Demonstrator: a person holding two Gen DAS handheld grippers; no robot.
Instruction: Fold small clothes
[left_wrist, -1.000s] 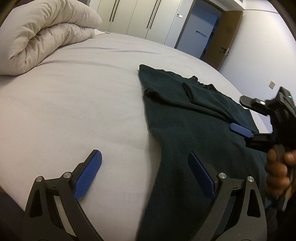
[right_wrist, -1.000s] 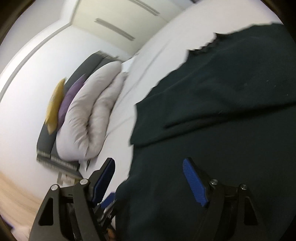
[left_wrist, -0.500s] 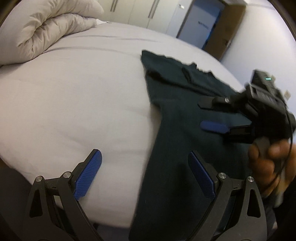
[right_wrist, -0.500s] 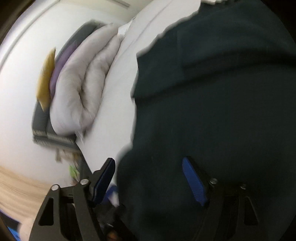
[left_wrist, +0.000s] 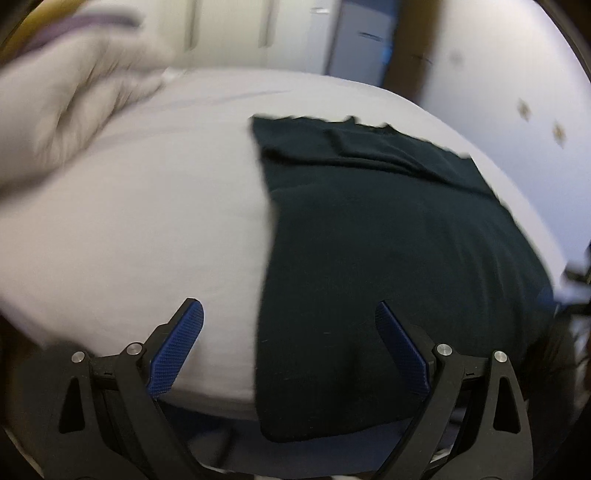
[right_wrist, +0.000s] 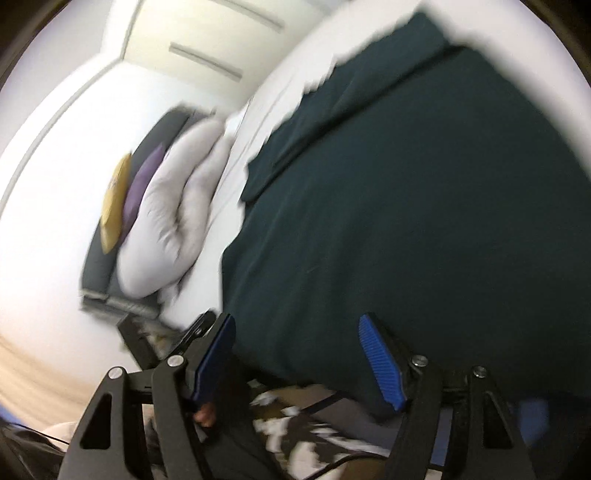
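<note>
A dark green garment (left_wrist: 388, 251) lies spread on the white bed (left_wrist: 147, 221), its sleeves folded in across the top and its hem hanging over the near bed edge. My left gripper (left_wrist: 290, 347) is open and empty, hovering over the garment's lower left edge near the hem. In the right wrist view the same garment (right_wrist: 424, 192) fills the right half. My right gripper (right_wrist: 295, 354) is open and empty above the hem at the bed's edge. Both views are motion-blurred.
A rolled white duvet (left_wrist: 66, 110) lies at the head of the bed; it shows in the right wrist view (right_wrist: 177, 206) with yellow and purple cushions (right_wrist: 125, 195). Wardrobe doors (left_wrist: 229, 33) and a doorway stand behind. Floor clutter (right_wrist: 295, 424) lies below the bed edge.
Both grippers have pulled back toward the near bed edge and the garment's hem. The right gripper has left the left wrist view. Both stay open.
</note>
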